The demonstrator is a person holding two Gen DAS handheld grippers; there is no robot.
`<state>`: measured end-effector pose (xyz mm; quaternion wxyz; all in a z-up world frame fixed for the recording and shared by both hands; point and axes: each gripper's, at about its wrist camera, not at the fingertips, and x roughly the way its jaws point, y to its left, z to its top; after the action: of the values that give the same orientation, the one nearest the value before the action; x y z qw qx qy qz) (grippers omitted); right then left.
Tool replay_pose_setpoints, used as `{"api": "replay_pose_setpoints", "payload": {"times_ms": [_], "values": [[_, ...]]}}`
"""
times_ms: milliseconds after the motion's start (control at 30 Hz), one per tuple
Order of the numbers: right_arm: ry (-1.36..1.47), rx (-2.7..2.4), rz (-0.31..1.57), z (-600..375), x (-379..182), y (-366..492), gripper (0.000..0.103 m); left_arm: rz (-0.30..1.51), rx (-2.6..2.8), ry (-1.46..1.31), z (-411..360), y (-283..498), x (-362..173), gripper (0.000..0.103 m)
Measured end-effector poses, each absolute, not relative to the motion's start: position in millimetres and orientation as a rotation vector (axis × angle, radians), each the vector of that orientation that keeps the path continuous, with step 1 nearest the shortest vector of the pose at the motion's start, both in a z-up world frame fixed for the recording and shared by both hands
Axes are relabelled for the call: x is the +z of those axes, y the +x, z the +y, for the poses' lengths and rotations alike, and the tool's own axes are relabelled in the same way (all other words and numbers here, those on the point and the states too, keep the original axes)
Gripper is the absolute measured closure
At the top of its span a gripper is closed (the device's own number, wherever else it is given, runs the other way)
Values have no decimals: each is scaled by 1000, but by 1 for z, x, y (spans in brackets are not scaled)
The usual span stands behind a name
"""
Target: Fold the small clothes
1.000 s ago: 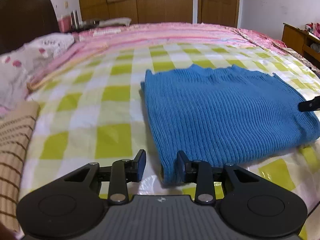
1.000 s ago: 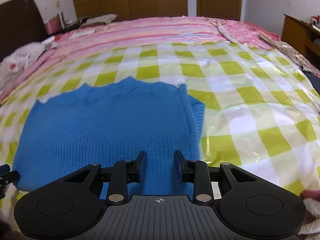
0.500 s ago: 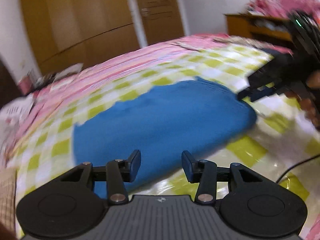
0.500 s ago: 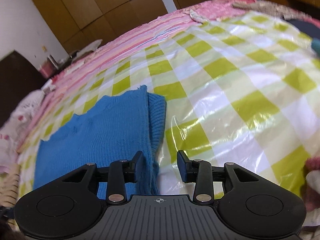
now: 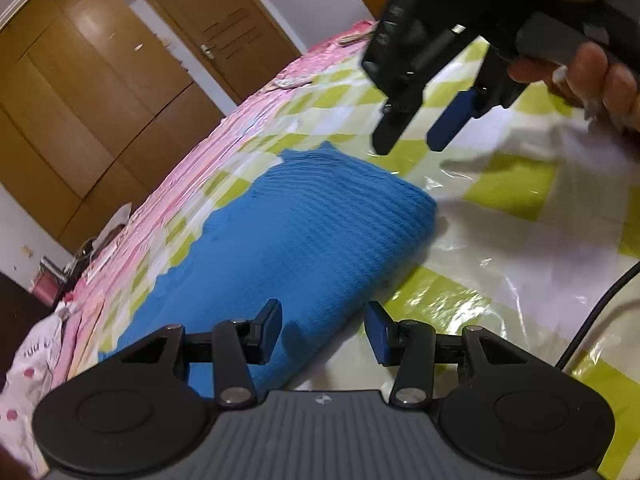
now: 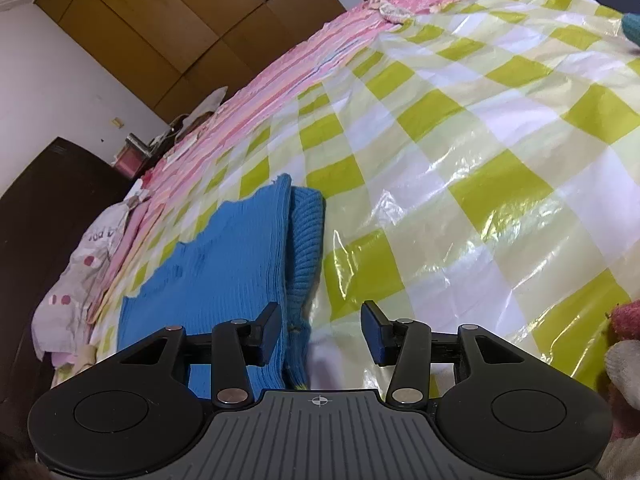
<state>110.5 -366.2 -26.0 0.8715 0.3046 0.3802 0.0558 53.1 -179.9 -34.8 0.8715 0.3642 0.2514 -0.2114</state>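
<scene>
Both views have rolled; blue sweater (image 5: 280, 240) under left gripper (image 5: 322, 330) (open).

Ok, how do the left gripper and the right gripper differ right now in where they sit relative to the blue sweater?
The left gripper straddles the blue sweater's folded near edge; the right gripper sits at its ribbed side edge, mostly over the checkered plastic sheet. In the left wrist view, the right gripper hovers beyond the sweater's far corner. Both have just been opening and hold nothing.
</scene>
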Motion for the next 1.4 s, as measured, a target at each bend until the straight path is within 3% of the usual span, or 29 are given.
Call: {"api": "replay_pose_setpoints", "payload": {"times_ms": [300, 800, 1400], "values": [[666, 138, 780, -370, -26, 108, 57, 517, -435, 774, -200, 60, -35, 51], [646, 161, 799, -350, -32, 109, 55, 581, -347, 625, -141, 65, -14, 51], [754, 201, 788, -366, -32, 112, 55, 385, -396, 864, -223, 54, -53, 51]]}}
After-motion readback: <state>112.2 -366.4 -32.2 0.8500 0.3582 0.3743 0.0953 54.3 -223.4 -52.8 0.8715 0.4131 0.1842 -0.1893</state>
